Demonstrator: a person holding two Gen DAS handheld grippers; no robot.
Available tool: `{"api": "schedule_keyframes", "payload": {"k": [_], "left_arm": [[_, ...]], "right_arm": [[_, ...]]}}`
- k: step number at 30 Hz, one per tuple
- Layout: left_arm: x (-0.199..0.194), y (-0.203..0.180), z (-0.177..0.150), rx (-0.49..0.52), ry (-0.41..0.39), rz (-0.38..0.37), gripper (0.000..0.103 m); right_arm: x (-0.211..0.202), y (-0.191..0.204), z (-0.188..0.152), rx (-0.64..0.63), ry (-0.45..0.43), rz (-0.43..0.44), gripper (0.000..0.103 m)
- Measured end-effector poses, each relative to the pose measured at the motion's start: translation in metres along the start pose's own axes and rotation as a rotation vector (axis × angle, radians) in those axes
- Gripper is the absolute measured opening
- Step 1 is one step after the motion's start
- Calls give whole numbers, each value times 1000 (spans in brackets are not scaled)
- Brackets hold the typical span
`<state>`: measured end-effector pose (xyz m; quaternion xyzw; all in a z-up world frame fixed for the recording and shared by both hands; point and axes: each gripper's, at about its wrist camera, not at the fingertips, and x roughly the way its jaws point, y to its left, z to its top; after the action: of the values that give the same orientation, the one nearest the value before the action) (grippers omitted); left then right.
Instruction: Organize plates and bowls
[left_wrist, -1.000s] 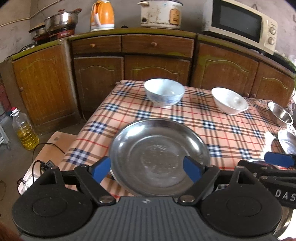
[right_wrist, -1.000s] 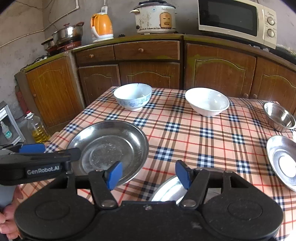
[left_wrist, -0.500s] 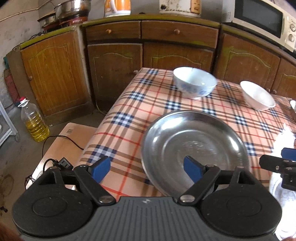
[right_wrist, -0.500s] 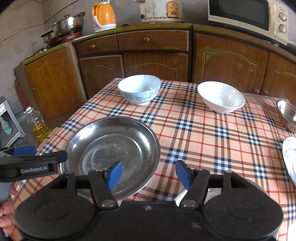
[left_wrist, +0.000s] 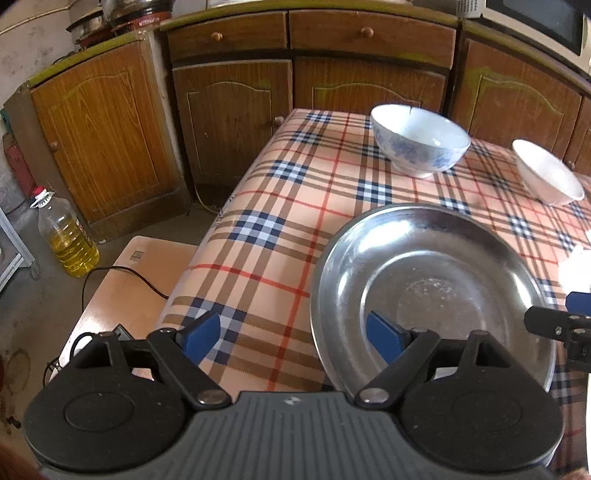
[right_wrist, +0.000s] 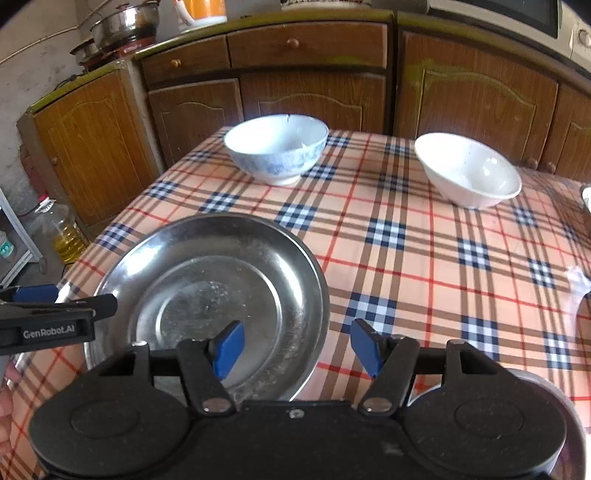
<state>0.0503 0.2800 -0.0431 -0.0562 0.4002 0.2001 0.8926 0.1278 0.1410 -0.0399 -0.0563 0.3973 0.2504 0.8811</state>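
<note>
A large steel plate (left_wrist: 432, 288) lies near the front left corner of the checked table (left_wrist: 295, 206). My left gripper (left_wrist: 293, 334) hangs open over the plate's left rim, its right finger above the dish and its left finger over the cloth. My right gripper (right_wrist: 297, 347) is open too and straddles the right rim of the same plate (right_wrist: 210, 291). Neither gripper's pads touch the plate. Farther back stand a blue-patterned bowl (right_wrist: 277, 147) and a plain white bowl (right_wrist: 469, 171). Each gripper shows at the edge of the other's view.
Brown cabinets (left_wrist: 229, 110) line the wall behind the table. On the floor to the left are an oil bottle (left_wrist: 68, 236) and a low wooden board (left_wrist: 129, 280) with a black cable. Another steel dish (right_wrist: 517, 374) peeks out under my right gripper.
Both grippers have sunk and come nearer the table, so the plate looks larger. In the left wrist view the plate has slid to the right. The jaws stay as wide as before.
</note>
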Motion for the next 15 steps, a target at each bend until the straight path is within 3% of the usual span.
{"api": "schedule_keyframes", "payload": {"k": [6,15], "left_arm": [[12,1,5,2,4,17,86],[24,-2,12,9,21,-3,63]], "right_arm": [[14,-4,3,8,6,-8,76],[33,-12,3,59,29,45,73]]}}
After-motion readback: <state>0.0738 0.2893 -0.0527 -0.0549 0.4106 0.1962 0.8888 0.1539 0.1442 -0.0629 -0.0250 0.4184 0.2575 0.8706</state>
